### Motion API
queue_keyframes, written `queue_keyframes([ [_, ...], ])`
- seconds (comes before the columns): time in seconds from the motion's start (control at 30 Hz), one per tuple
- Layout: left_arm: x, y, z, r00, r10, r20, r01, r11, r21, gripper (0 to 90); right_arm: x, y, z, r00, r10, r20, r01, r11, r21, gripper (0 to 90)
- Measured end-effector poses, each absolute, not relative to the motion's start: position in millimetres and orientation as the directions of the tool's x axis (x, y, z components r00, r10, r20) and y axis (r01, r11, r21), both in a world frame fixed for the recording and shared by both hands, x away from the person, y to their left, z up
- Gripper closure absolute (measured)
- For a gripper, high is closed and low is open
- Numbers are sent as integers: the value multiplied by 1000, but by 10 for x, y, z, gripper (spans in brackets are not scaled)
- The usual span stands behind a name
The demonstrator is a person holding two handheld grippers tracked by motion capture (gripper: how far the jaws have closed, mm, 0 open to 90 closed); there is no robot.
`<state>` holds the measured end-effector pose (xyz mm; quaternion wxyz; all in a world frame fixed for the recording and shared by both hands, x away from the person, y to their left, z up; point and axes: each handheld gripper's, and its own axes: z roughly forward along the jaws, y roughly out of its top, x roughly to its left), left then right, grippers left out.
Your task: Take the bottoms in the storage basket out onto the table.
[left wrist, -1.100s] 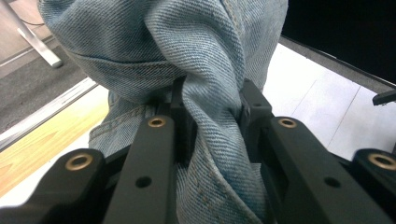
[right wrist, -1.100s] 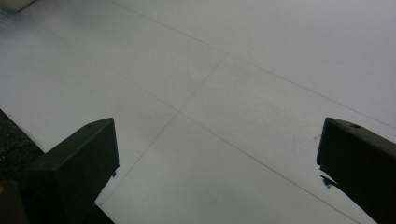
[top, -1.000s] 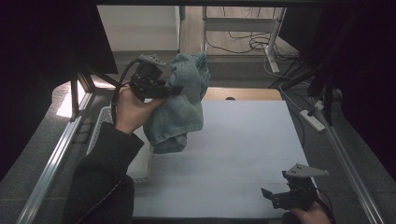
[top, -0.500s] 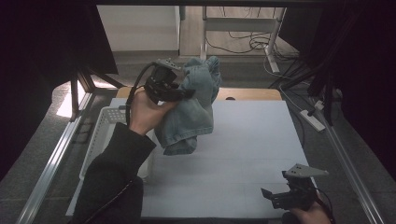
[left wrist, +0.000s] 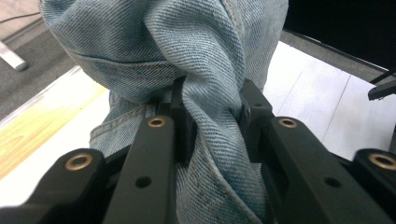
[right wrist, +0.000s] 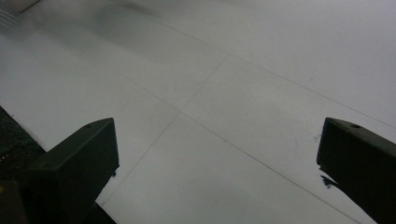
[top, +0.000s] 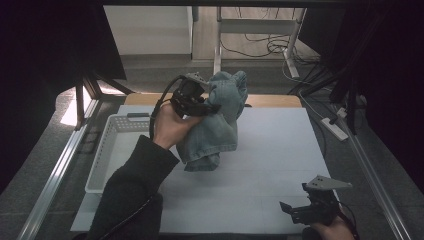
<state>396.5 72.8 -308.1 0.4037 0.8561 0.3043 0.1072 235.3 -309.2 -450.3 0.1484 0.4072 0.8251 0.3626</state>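
Denim, pale blue and bunched, is seen in the high view as a pair of jeans held up above the far left part of the table, its lower end hanging down towards the white sheet. The left tongs are clamped on the upper part of the cloth, and the hand behind them comes out of a dark sleeve. A white plastic basket is set along the left edge of the table, just beside the arm and partly covered by it. The right tongs are held low at the near right corner, well apart from the jeans. Beyond the far edge, cables are spread on the floor.

In the left gripper view, a twisted fold of the jeans is pinched between the two black jaws, and much of the table beyond is hidden by it.

In the right gripper view, the right tongs are spread wide over the bare white sheet, with nothing between the jaws.
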Motion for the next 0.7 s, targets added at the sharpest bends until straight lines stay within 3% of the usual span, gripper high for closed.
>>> queue_keyframes([
  [0.7,4049,449,-3484,801,593,-83,456,-515,726,715,2351,-3089,-4503,-629,776,47,561,411,719,0],
])
